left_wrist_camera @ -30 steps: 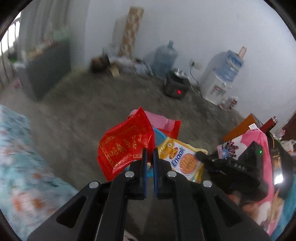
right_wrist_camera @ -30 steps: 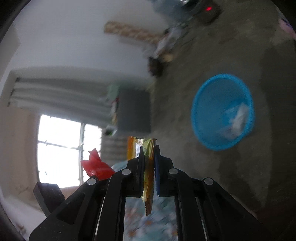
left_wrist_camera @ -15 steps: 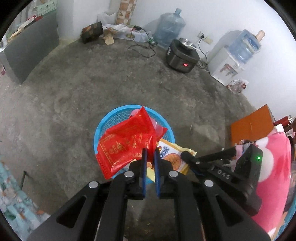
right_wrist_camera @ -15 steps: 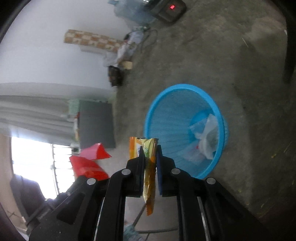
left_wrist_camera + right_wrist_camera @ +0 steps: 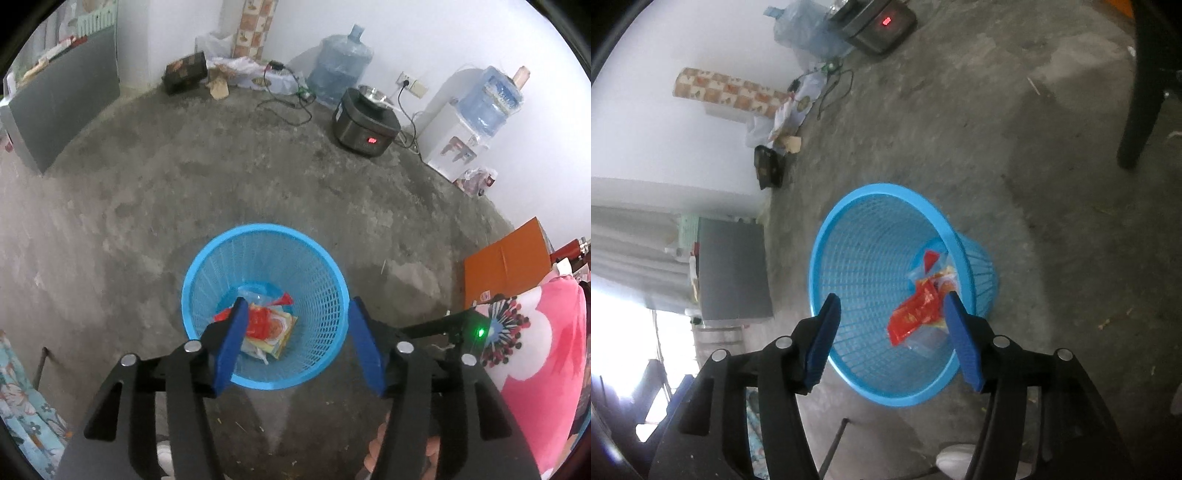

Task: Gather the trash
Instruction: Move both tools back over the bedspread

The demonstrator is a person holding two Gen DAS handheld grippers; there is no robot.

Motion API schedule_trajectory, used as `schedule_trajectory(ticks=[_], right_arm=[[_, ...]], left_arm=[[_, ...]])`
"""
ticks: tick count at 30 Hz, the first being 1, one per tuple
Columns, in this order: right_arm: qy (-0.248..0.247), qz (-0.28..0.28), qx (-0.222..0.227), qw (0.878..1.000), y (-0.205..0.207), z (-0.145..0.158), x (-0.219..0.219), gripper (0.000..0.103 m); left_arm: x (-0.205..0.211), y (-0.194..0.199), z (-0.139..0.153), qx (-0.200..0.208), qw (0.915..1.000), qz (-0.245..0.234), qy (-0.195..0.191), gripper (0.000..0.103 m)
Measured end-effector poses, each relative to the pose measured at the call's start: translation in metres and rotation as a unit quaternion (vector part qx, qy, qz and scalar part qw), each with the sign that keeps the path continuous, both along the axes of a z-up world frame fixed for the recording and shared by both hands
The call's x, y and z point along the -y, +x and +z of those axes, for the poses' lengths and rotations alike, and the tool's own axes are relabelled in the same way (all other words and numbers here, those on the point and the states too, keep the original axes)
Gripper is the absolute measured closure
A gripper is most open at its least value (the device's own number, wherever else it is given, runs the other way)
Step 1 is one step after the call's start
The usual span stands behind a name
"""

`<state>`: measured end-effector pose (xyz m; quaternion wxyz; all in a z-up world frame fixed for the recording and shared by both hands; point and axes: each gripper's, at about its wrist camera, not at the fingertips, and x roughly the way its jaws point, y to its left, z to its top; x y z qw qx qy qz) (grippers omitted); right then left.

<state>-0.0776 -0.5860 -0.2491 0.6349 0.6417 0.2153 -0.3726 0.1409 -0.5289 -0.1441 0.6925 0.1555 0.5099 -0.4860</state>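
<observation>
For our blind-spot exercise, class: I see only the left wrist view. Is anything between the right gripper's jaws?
Observer: No. The right gripper has just been opening its jaws; nothing is between them.
Operator: What stands past the basket?
Observer: A dark leg, beyond the basket.
Operator: Where is daylight?
Observer: A bright window, by the curtains.

Part of the red wrapper [image 5: 258, 322] in the blue basket [image 5: 317, 273] is hidden behind a finger of the left gripper [image 5: 297, 343]. In the right wrist view, the basket's near rim [image 5: 960, 254] covers part of the wrappers [image 5: 916, 314] inside. Print on the yellow packet [image 5: 275, 330] is too small to read. An orange box [image 5: 506, 266] is partly hidden by pink flowered cloth [image 5: 535, 350].
</observation>
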Motion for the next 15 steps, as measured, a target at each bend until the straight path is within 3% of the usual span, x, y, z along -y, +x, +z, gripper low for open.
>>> schedule_trajectory(ticks=[8,15], right_arm=[[-0.04,0.013,0.004,0.999,0.011,0.037,-0.016,0.044],[-0.102,0.085,-0.012,0.991,0.036,0.103,-0.048,0.033]], left_arm=[[-0.036,-0.004,0.052,0.012,0.9985,0.015,-0.051,0.034],[-0.13,-0.003,0.121,0.034,0.9915,0.061,-0.11,0.024]])
